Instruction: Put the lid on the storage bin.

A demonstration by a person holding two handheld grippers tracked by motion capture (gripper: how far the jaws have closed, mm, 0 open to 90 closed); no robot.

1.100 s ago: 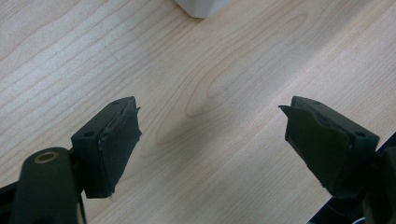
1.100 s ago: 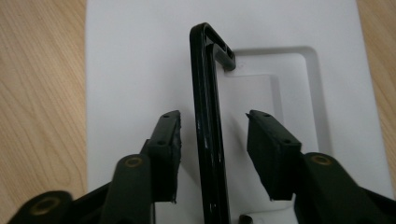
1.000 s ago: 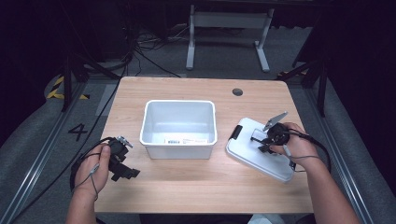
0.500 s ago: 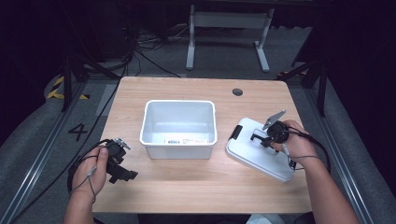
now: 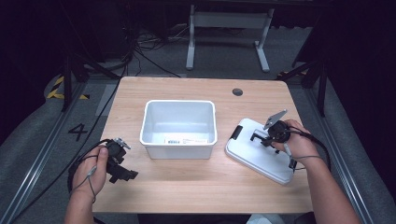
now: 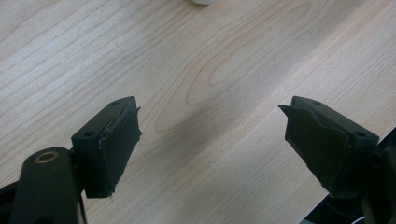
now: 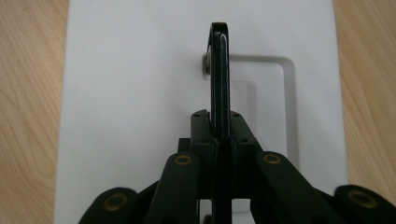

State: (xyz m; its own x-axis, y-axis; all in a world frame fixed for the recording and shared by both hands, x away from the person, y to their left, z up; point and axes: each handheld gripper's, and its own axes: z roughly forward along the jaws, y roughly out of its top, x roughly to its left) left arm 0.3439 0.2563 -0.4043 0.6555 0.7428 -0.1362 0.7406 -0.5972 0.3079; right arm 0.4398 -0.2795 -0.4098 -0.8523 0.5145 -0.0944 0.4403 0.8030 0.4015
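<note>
Plastic, by the look of it: the white lid lay flat on the desk just to the right of the empty white bin, apart from it, with a black latch at its near-bin end. It looked light and stiff, and smooth enough to slip if pinched by its flat face, so the raised black handle at its middle was the sensible place to take it. The right gripper had its jaws together, clamped on that handle (the blade stood edge-on between them). The high view gave the layout, lid angled beside bin, but left that grasp too small to judge; the right gripper view showed the handle standing from a shallow recess in the lid. The left gripper sat at the desk's near left, well apart from the bin, and the left gripper view showed its jaws wide apart over bare wood.
</note>
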